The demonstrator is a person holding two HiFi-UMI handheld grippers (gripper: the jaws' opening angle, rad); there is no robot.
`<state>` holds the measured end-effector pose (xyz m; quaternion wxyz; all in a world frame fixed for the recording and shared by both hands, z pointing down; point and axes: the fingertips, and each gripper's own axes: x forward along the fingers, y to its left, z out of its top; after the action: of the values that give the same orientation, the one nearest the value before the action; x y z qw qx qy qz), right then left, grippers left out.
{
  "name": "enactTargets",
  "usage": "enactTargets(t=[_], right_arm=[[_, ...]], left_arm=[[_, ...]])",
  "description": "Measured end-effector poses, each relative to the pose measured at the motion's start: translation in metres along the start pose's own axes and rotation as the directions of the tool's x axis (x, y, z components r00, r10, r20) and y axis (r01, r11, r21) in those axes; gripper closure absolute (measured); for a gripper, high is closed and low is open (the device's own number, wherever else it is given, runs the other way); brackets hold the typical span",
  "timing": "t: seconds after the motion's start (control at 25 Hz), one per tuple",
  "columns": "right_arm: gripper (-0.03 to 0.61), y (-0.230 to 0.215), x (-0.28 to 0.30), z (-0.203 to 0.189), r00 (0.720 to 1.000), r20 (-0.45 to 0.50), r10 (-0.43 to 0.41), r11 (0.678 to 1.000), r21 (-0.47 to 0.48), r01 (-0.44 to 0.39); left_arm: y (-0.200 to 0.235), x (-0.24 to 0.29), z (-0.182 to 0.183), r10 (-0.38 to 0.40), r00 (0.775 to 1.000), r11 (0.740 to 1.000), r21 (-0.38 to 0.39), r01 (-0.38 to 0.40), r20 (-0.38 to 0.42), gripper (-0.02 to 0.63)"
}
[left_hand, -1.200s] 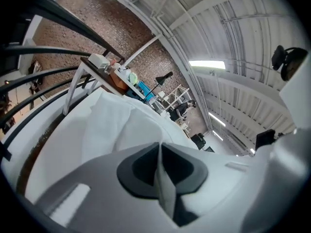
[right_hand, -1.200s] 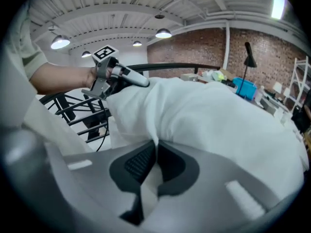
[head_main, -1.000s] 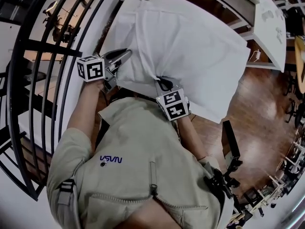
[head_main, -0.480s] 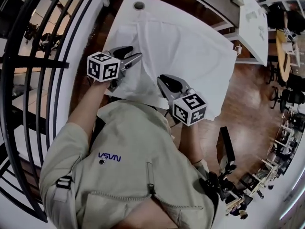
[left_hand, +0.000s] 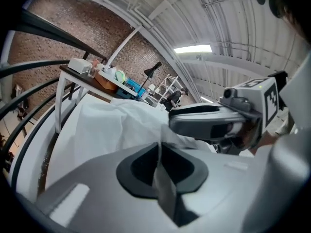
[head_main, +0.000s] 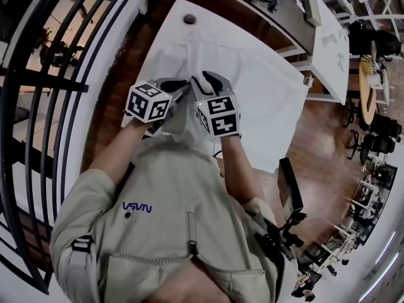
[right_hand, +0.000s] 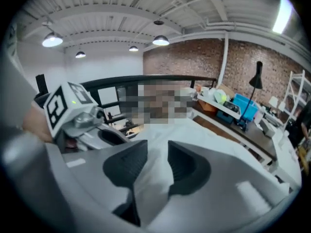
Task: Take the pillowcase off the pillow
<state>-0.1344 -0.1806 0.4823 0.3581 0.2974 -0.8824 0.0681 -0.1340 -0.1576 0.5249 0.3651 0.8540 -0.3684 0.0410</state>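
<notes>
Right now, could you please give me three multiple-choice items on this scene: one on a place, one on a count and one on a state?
1. Where does the white cloth pillowcase lie? A on the flat white table; B on a bed; C in a basket.
2. How many black-and-white marker cubes show in the head view? A one; B two; C four.
3. The left claw is: A wide open and empty; B shut on the pillowcase; C out of view.
Key: 1 A, it is spread over the tabletop; 2 B, one cube sits on each claw; 3 B, its jaws, which have just been closing, pinch a thin fold of the cloth.
</notes>
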Motion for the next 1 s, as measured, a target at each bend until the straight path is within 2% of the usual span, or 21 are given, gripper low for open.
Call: enactTargets(t=[0.16,0.24,0.28,0.4,0.52,0.72,0.88,1.0], right_arm=[[0.467,-0.001,0.028,-0.014,0.991,-0.131,0.013,0.997,-0.077,-0.023],[0.553,-0.001,0.030,-0.012,0.990,-0.138,0.014,0.994,-0.105,-0.029],[0.572,-0.003,0.029,-0.010,0.991,-0.130,0.014,0.994,-0.109,-0.028],[0.572,-0.022,0.021,-0.001,0.996,-0.088,-0.027,0.995,-0.101,0.018],[0.572,-0.054,0.008,-0.002,0.994,-0.062,-0.090,0.995,-0.045,0.088],[0.572,-0.108,-0.008,-0.029,0.974,-0.095,-0.208,0.978,-0.005,0.208],[0.572,-0.116,0.000,-0.062,0.964,-0.144,-0.225,0.974,0.009,0.228],[0.572,-0.112,0.007,-0.070,0.962,-0.149,-0.228,0.974,-0.015,0.228]], left_arm=[[-0.002,-0.005,-0.005,0.049,0.999,0.998,0.025,-0.049,0.009,0.591],[0.000,-0.008,-0.004,0.063,0.998,0.998,0.030,-0.063,0.020,0.593],[0.000,-0.009,-0.003,0.067,0.997,0.997,0.034,-0.068,0.027,0.594],[-0.002,-0.015,-0.001,0.084,0.996,0.994,0.066,-0.087,0.034,0.595],[-0.008,-0.024,-0.005,0.088,0.995,0.992,0.086,-0.092,0.044,0.596],[-0.014,-0.033,-0.012,0.072,0.995,0.991,0.111,-0.078,0.064,0.597],[-0.012,-0.030,-0.019,0.066,0.997,0.991,0.117,-0.072,0.050,0.597],[-0.010,-0.028,-0.019,0.078,0.996,0.990,0.114,-0.083,0.043,0.592]])
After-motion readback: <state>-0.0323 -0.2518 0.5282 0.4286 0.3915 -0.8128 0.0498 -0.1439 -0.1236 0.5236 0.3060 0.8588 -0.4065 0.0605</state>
